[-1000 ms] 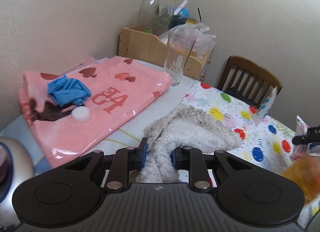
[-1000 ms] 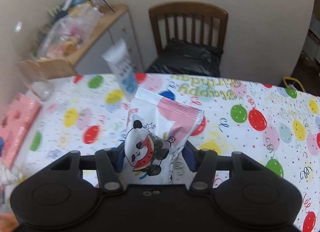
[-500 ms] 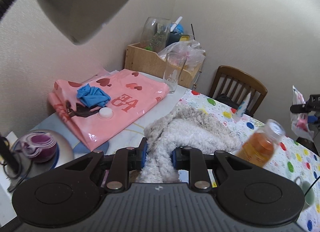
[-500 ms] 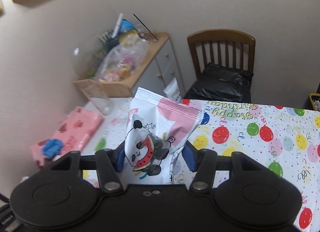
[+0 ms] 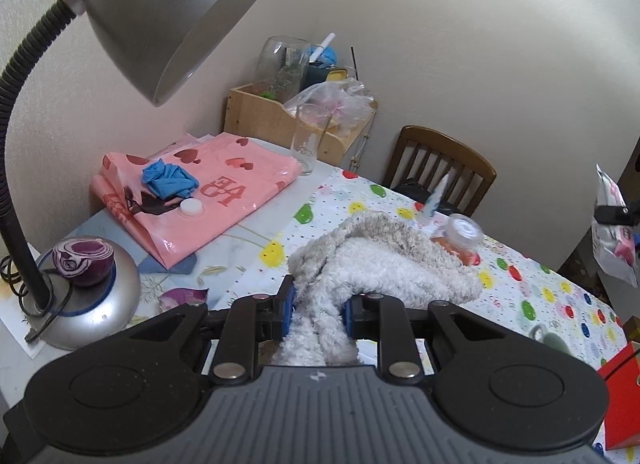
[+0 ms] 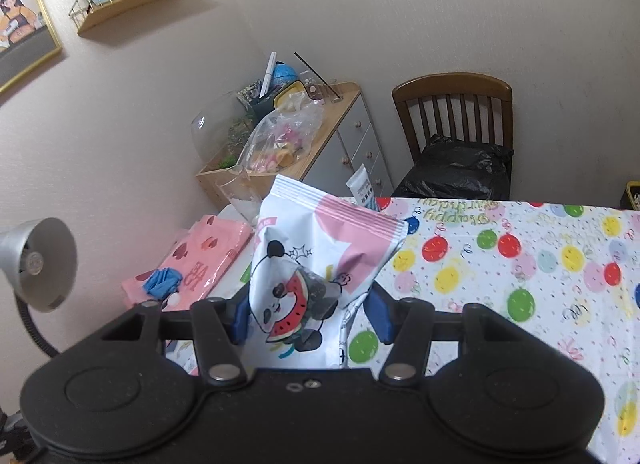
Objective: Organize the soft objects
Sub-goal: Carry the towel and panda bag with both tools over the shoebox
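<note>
Through the left wrist camera I see my left gripper (image 5: 319, 310) clamped on a fluffy white cloth (image 5: 384, 260), its blue pads pressed into a bunched fold while the rest of the cloth hangs forward above the balloon-print tablecloth (image 5: 532, 292). Just behind the cloth stands an orange bottle (image 5: 460, 238) with a clear cap, and a white tube (image 5: 434, 198) is upright near it. To the left lies a pink heart-print bag (image 5: 224, 192) with a crumpled blue cloth (image 5: 170, 180) on top, and a tall glass (image 5: 310, 144) stands at the bag's far corner. A silver desk lamp (image 5: 160, 16) arches over the left side, and half a red onion (image 5: 82, 260) sits on its base. At the far right edge I can make out the snack packet (image 5: 614, 232) in my other tool. Through the right wrist camera, my right gripper (image 6: 308, 314) is closed on that snack packet (image 6: 320, 260), a white and pink one printed with a panda and a watermelon slice, held upright above the table's near-left part. Beyond it are the pink bag (image 6: 200, 260), a wooden chair (image 6: 456, 112) with a black bag (image 6: 460, 172) on its seat, and a wooden shelf unit (image 6: 332, 132) against the wall.
</note>
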Demonstrator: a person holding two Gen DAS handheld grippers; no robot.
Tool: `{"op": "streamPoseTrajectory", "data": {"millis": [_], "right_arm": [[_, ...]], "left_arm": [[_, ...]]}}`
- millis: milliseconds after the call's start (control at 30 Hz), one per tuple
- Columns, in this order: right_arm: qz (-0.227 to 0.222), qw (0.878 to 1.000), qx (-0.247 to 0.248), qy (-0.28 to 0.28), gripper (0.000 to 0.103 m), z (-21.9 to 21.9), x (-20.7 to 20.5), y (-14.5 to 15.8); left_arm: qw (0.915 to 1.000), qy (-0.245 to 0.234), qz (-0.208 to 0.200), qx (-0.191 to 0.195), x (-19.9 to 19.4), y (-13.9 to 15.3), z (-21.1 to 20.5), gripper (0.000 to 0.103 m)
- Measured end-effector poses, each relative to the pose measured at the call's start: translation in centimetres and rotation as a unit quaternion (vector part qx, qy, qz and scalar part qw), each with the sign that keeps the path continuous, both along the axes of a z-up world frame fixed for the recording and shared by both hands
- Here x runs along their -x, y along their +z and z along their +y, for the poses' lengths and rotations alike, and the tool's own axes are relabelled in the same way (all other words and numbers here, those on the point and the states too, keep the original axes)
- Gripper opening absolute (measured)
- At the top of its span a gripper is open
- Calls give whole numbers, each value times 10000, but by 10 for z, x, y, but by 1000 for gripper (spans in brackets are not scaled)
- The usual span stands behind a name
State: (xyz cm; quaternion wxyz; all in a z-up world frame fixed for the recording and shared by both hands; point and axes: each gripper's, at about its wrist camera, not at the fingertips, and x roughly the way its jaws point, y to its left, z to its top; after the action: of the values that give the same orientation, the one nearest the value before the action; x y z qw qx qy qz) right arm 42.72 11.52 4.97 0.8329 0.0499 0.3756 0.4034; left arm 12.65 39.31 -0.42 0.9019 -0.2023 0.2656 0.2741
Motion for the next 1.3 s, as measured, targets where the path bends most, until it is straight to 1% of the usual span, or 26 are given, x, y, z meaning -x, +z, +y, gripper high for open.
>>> {"op": "streamPoseTrajectory", "data": {"millis": [200, 333, 600, 767, 867, 1000, 1100, 1200, 1300], "right_arm": [[15, 10000, -68, 7, 55, -56, -5, 7], [54, 9999, -98, -131, 55, -103, -13, 9], [2, 9982, -97, -592, 55, -206, -30, 13], [-31, 9961, -75, -876, 55, -266, -37, 11], [-125, 9945, -95, -1038, 55, -301, -41, 12], [-153, 9908, -134, -1335, 55, -351, -49, 9], [-96, 9865, -116, -1628, 55, -388, -57, 3], [33, 9811, -40, -1935, 56, -421, -65, -5], [153, 9754, 111, -2198, 56, -447, -69, -16]], "left_arm": [[10000, 52, -63, 3, -1, 17, -44, 22], [9999, -15, -117, 48, -10, 24, -79, 22], [9988, -461, -157, 0, -44, 33, -161, 22], [9971, -745, -181, 28, -71, 34, -210, 22], [9952, -963, -152, 2, -90, 35, -241, 22], [9905, -1372, -82, -5, -122, 35, -284, 22], [9848, -1735, -20, -10, -149, 32, -313, 22], [9772, -2123, 64, 3, -177, 27, -341, 22], [9669, -2549, 141, 0, -206, 20, -368, 22]]}}
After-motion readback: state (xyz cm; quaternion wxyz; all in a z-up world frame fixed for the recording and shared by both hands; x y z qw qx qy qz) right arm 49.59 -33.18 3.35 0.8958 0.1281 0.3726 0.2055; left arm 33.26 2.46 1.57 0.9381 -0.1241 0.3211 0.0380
